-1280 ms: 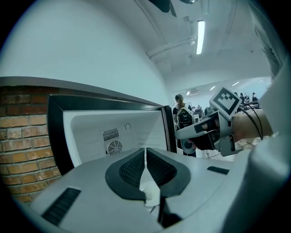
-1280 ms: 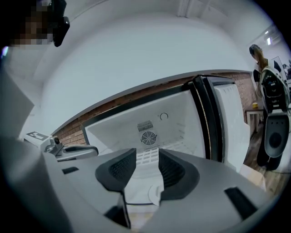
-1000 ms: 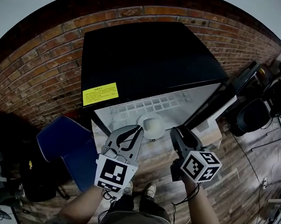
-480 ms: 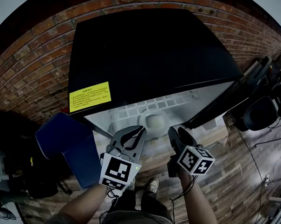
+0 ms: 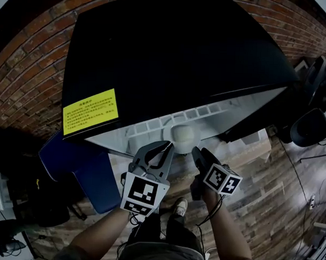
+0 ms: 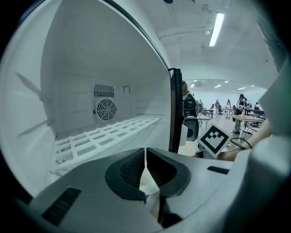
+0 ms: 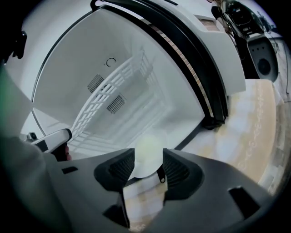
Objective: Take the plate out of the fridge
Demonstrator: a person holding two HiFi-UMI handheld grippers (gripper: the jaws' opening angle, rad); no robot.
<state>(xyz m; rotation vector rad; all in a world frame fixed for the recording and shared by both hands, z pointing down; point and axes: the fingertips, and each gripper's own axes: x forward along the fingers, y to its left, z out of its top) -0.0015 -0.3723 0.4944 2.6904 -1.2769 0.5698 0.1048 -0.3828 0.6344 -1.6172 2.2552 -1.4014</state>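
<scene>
A small white plate (image 5: 183,134) lies on the floor of the open black fridge (image 5: 172,51), near its front edge. My left gripper (image 5: 167,146) is just in front of and left of the plate, jaws shut with nothing between them (image 6: 145,160). My right gripper (image 5: 197,152) is just right of it and stands open. In the right gripper view the plate (image 7: 148,150) shows through the gap between the pads, a short way ahead of them. A white wire shelf (image 6: 107,131) crosses the fridge interior above.
The fridge door (image 5: 315,74) swings open to the right. A yellow label (image 5: 91,112) is on the fridge top. A blue seat (image 5: 88,172) stands at the left, a dark office chair (image 5: 310,128) at the right. Wood floor lies below.
Both grippers have moved forward to the fridge opening and closer to the plate. The head has leaned in, so the fridge fills more of the view.
</scene>
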